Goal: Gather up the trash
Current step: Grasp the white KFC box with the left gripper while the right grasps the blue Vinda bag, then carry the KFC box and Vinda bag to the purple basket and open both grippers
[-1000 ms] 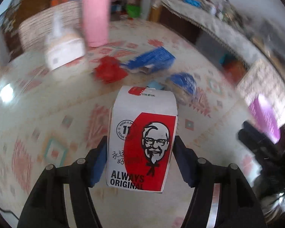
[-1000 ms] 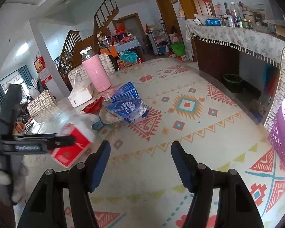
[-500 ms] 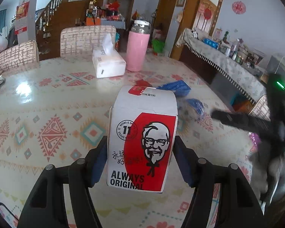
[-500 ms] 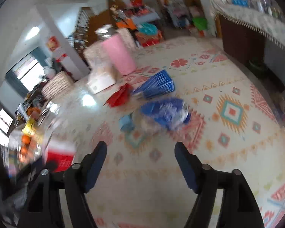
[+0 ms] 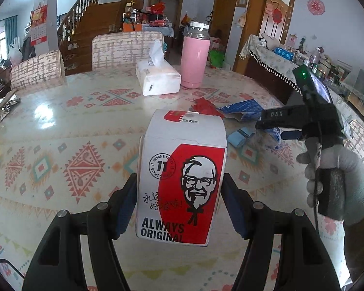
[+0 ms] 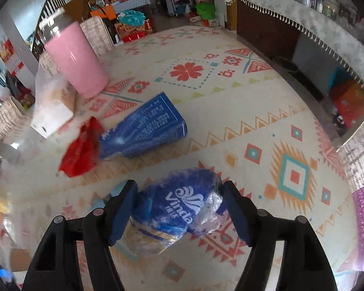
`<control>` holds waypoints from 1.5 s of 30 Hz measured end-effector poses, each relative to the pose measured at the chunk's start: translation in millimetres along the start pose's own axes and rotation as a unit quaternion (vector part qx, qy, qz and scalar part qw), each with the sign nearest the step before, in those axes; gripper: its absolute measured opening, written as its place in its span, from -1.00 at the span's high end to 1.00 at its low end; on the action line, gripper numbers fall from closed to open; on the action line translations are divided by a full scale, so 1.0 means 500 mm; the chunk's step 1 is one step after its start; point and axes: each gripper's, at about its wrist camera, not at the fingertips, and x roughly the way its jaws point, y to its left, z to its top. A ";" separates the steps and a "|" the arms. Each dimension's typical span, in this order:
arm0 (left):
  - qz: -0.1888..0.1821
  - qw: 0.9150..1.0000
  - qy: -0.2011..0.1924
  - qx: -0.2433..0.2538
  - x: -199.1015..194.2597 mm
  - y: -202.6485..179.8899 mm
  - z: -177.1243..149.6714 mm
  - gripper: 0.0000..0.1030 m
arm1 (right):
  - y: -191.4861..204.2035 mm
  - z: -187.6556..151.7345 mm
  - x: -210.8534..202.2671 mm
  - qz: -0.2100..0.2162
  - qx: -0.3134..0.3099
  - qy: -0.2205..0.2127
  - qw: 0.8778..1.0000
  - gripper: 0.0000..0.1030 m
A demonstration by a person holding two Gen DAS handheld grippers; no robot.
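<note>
The left gripper (image 5: pixel 179 203) had its jaws clamped on the sides of a white-and-red KFC paper carton (image 5: pixel 182 177), upright above the patterned surface (image 5: pixel 60 126), printed "ALWAYS ORIGINAL" and "11 HERBS & SPICES". The right gripper (image 6: pixel 179 208) stood with jaws spread around a crumpled blue "Vinda" plastic wrapper (image 6: pixel 177 211) lying on the surface; whether the pads touched it I could not tell. A second earlier it was well short of that wrapper. Beyond lay a flattened blue carton (image 6: pixel 143 128) and a red plastic bag (image 6: pixel 82 148).
</note>
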 end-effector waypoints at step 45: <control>-0.112 0.984 -0.013 0.139 -0.112 -0.374 -0.015 -0.28 | -0.392 -0.386 -0.430 0.116 -0.038 -0.184 0.975 0.46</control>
